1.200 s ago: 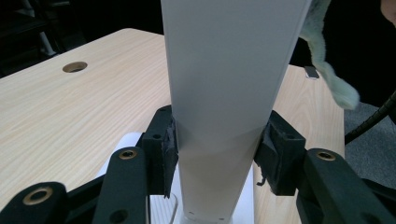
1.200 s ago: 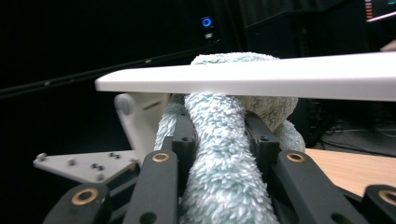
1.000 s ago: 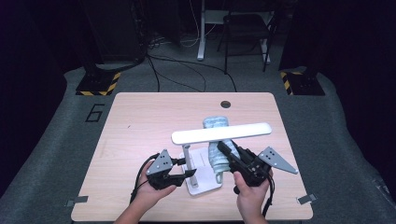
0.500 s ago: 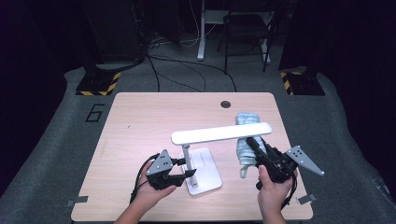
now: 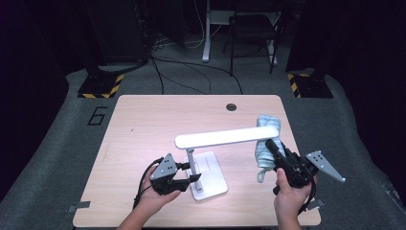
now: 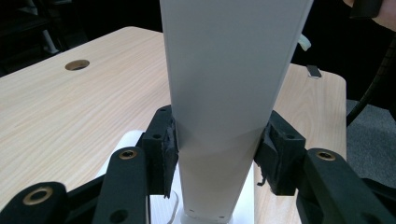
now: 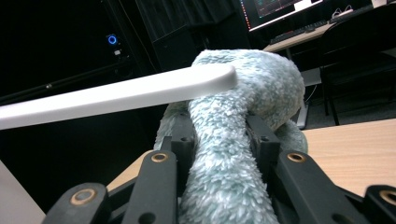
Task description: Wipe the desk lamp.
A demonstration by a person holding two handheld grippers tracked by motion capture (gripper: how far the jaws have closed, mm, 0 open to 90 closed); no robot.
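While the left gripper point(image 5: 186, 172) stays clamped on the white desk lamp point(image 5: 207, 170) post near the table's point(image 5: 143, 120) front, the right gripper point(image 5: 275, 149), pinching a fluffy blue cloth point(image 5: 264, 143), has swung right, seemingly to dust the lamp head's far-right tip.

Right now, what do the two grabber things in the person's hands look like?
Both are black. The left gripper and the right gripper each carry a grey three-cornered plate on top, dotted with small holes, and a black cable trails from each toward the person. Up close, the jaws are flat black bars joined by brass-coloured pins, with dark padded blocks at the tips. The forearms show no sleeves.
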